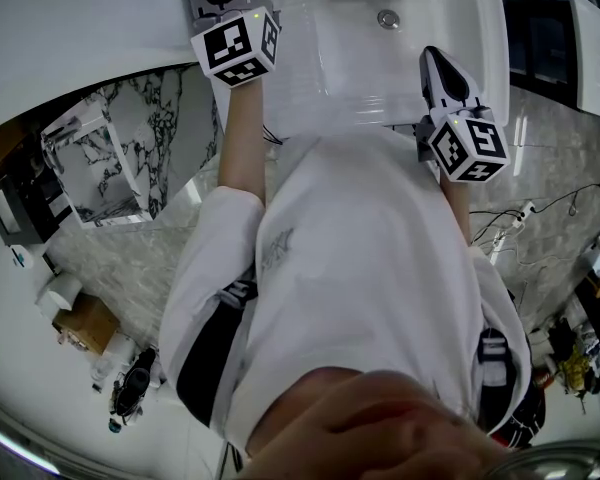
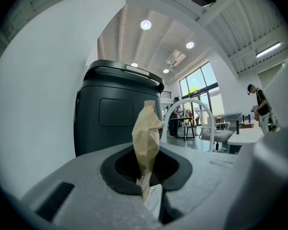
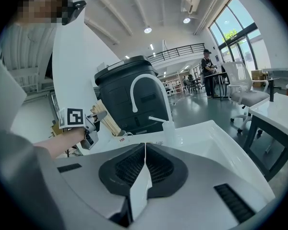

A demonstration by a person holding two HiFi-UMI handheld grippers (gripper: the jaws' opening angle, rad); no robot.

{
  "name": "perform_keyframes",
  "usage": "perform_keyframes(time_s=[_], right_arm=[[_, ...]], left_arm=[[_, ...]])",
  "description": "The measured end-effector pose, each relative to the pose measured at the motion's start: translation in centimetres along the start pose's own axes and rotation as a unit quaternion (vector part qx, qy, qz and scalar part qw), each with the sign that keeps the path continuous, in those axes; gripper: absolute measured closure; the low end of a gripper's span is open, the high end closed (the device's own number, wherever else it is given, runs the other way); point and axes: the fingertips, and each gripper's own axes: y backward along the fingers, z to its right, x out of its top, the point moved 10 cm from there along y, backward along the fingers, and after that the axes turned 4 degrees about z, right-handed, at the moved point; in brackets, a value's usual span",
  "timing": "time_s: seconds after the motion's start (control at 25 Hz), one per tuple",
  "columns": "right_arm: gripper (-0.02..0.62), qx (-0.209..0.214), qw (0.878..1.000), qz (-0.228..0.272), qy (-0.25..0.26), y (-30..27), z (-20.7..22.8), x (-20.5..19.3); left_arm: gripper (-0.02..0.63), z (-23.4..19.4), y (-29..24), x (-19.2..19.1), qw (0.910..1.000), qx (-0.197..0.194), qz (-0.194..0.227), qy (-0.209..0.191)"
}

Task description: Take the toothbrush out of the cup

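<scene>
The tan toothbrush (image 2: 146, 138) is pinched upright in the closed jaws of the left gripper (image 2: 150, 195) near the sink (image 1: 410, 68). The cup cannot be made out, so the lift-out is judged nearly done, while the right gripper (image 3: 143, 176) is held shut on nothing.

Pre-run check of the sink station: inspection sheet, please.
Surface: white sink, drain visible.
Job's things: tan toothbrush held in the left gripper; cup not made out.
Clutter: dark bin, white faucet and pump bottle behind the sink.
Grippers: left gripper shut on the toothbrush; right gripper shut, empty, at the sink's front edge.
Cables: cables and a power strip on the floor.
Surroundings: open office, chairs, a person standing.
</scene>
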Motion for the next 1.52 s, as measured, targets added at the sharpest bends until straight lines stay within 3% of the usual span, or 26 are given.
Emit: perform_keyframes(time_s=[0.92,1.16,1.52], right_arm=[[0.58,-0.015,0.999,0.04,0.016,3.0,1.1,1.1],[0.58,-0.023,0.998,0.05,0.021,4.0,1.7,1.4],[0.58,-0.023,0.998,0.054,0.024,5.7,2.8,1.3]], left_arm=[[0.566,0.5,5.1,7.8,0.9952,-0.017,0.073,0.064],[0.566,1.1,7.3,9.6,0.9933,-0.022,0.096,0.06],[0.566,2.7,9.2,10.4,0.9915,-0.03,0.101,0.076]])
